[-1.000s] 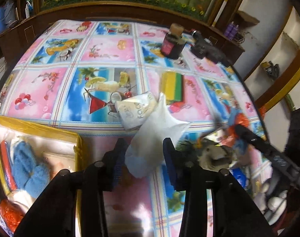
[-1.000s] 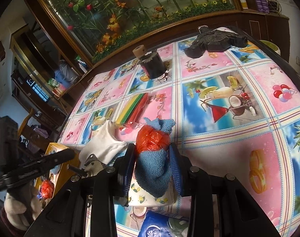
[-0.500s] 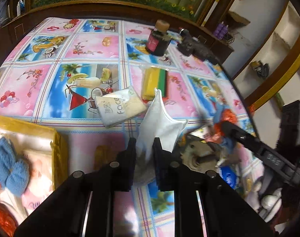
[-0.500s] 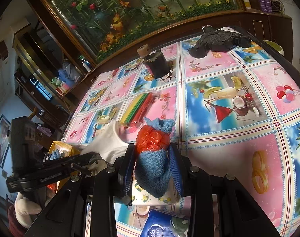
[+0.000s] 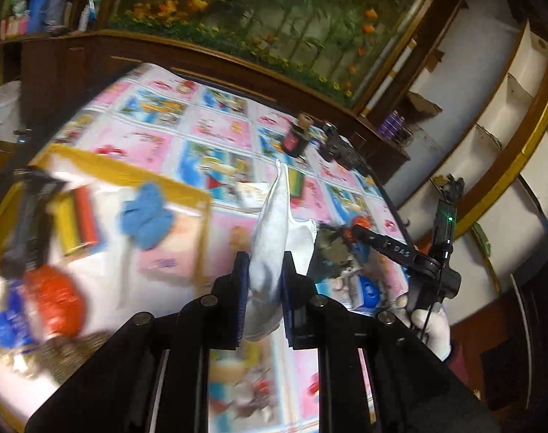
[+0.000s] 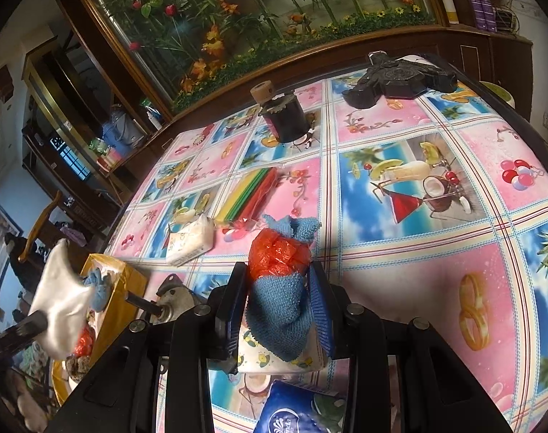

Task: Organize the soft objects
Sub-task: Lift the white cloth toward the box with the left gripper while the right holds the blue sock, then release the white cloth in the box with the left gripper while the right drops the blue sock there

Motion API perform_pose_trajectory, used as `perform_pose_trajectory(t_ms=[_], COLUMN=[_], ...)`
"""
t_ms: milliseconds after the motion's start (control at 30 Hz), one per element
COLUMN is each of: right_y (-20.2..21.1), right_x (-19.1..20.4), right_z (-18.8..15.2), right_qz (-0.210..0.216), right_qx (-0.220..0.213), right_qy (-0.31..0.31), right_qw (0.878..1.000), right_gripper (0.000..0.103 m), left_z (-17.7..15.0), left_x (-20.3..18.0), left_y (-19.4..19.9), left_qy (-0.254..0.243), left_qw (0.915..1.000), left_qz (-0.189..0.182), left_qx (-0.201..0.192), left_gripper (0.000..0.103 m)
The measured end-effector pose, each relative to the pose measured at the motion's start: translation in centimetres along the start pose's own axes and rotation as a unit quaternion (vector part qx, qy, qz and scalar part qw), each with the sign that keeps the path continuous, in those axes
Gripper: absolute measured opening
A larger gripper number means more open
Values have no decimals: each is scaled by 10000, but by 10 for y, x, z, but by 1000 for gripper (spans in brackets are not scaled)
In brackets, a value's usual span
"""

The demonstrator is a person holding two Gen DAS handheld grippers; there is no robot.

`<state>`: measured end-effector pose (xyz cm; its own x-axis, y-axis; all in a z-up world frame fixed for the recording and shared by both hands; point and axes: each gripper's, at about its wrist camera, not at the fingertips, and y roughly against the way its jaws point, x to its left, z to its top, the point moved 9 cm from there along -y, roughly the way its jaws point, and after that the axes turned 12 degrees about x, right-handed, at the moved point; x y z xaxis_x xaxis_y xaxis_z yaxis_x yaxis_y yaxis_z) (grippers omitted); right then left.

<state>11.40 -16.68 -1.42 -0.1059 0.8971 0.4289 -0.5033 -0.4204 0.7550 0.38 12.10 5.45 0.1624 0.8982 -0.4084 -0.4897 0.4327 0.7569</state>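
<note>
Left tool (image 5: 263,281) clamping white cloth (image 5: 270,249), yellow box (image 5: 198,195) alongside

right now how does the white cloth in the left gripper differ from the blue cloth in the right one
The white cloth looks smooth and thin, while the blue cloth is a nubby terry weave. The white cloth is held up off the table, near the yellow box; the blue cloth sits low over the tablecloth. The blue cloth carries a crumpled orange bag; the white cloth carries nothing. Both are soft and pinched between gripper pads.

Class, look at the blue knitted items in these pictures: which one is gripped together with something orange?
The blue knit cloth in the right hand-held gripper, with an orange plastic bag bunched on top. The other blue knit piece lies loose in the yellow box.
</note>
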Motion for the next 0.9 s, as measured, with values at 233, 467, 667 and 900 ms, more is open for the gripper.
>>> perform_pose_trajectory(t_ms=[233, 467, 667, 900], right_y=[11, 64, 71, 43], right_x=[9, 67, 133, 197], right_z=[-5, -32, -60, -87], right_qz=[-355, -6, 301, 486], right_qx=[-170, -304, -24, 462], right_qy=[160, 579, 1150, 1639], right_qw=[9991, 9979, 9929, 9842], right_gripper=[33, 33, 34, 34], left_z=[-30, -52, -65, -70], left_x=[72, 125, 138, 165], left_y=[59, 73, 75, 91], left_qy=[539, 1014, 1108, 1384], left_qw=[9965, 9918, 9904, 9858], left_qz=[451, 518, 545, 537], left_qx=[-456, -584, -627, -783], left_gripper=[14, 14, 14, 14])
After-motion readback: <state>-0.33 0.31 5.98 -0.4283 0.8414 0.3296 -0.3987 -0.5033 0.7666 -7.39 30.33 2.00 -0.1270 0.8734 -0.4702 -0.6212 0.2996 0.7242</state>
